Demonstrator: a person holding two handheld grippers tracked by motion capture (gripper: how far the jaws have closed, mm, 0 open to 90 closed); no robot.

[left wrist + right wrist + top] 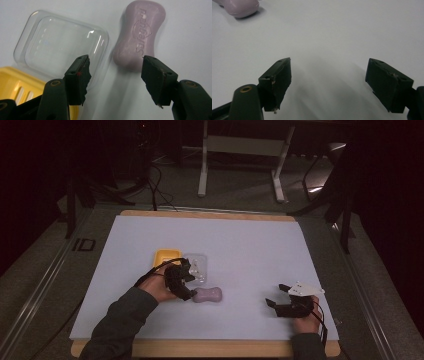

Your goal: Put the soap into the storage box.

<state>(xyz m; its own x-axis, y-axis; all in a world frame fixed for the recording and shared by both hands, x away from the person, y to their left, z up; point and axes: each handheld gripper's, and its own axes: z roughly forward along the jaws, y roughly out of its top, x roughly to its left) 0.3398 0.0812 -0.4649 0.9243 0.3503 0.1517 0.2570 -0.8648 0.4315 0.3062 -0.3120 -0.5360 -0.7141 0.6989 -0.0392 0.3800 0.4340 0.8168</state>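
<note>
A pale purple bar of soap [208, 295] lies on the white sheet near the table's middle. In the left gripper view the soap [140, 37] has embossed lettering and sits just beyond my left gripper [116, 75], which is open with nothing between its jaws. From above, the left gripper [187, 290] sits right at the soap's left end. A clear plastic lid [62, 47] lies beside a yellow soap dish [17, 85]. My right gripper [276, 295] is open over bare sheet at the front right; in its own view [328, 82] the soap [239, 7] shows at the top left corner.
The white sheet [250, 250] covers a wooden-edged table [210, 214]. The yellow dish [166, 256] and clear lid [197, 265] sit just behind the left hand. Metal frame legs [202, 165] stand on the floor beyond the table.
</note>
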